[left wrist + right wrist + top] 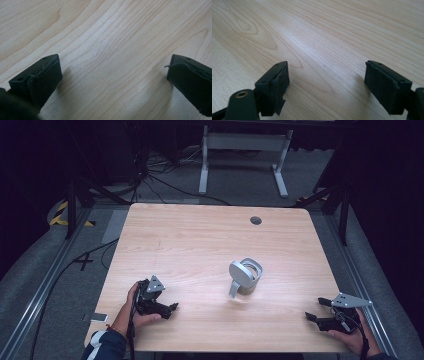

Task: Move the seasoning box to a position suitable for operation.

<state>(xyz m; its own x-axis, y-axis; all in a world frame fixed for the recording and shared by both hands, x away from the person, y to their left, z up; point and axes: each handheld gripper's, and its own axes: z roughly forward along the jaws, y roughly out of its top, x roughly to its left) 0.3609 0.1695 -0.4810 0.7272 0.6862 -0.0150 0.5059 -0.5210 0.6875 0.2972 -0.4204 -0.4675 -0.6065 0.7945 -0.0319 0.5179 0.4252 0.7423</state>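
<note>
A grey and white headset-like object (244, 277) with a ring-shaped band stands near the middle of the wooden table (200, 235). My left gripper (172, 308) rests low at the front left, held in a hand, pointing right toward the object but well apart from it. In the left gripper view its jaws stand wide apart over bare wood (112, 75). My right gripper (314, 310) sits at the front right edge, pointing left, jaws spread. In the right gripper view nothing lies between the black pads (384, 87).
A small round grommet hole (255, 220) sits near the table's far edge. Beyond the table stand a white frame (245, 150) and floor cables. A metal rail (45, 285) runs along the left side.
</note>
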